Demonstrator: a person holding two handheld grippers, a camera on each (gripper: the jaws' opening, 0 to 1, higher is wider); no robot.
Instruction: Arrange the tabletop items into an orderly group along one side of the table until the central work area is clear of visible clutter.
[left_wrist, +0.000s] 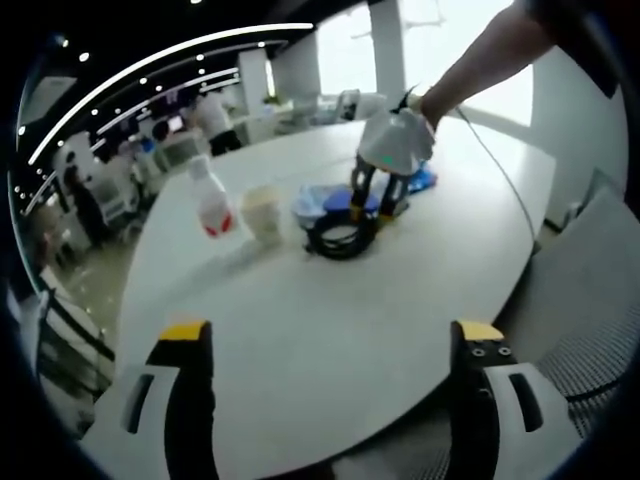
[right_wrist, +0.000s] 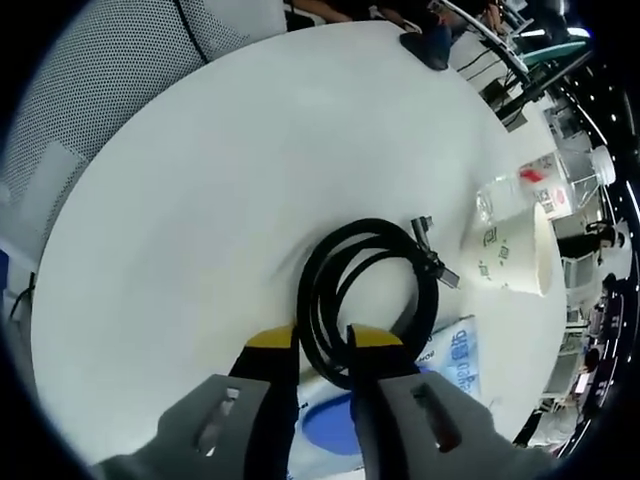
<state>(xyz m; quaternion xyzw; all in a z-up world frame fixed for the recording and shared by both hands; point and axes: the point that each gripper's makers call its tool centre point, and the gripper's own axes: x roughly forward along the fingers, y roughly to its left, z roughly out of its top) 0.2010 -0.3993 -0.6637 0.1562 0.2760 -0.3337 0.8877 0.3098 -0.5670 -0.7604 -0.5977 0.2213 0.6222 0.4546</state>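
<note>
My right tongs (right_wrist: 322, 345) pinch the coiled cable (right_wrist: 365, 290), limp and light, at lower centre of the tabletop (right_wrist: 200, 200), best gripped across bunched loops; left tongs (left_wrist: 330, 335) hang released.

Your right gripper (right_wrist: 323, 345) is covering the near arc of the coiled black cable (right_wrist: 368, 290) in the right gripper view, so you cannot tell whether the jaws are actually pinching it. The blue-and-white packet (right_wrist: 455, 362) is running under the gripper body at the bottom of the frame, its print too small to read. The paper cup (right_wrist: 512, 255) is hiding most of the clear bottle (right_wrist: 525, 190) at the right edge. In the left gripper view, the bottle's label (left_wrist: 215, 222) is blurring to a red smudge.
</note>
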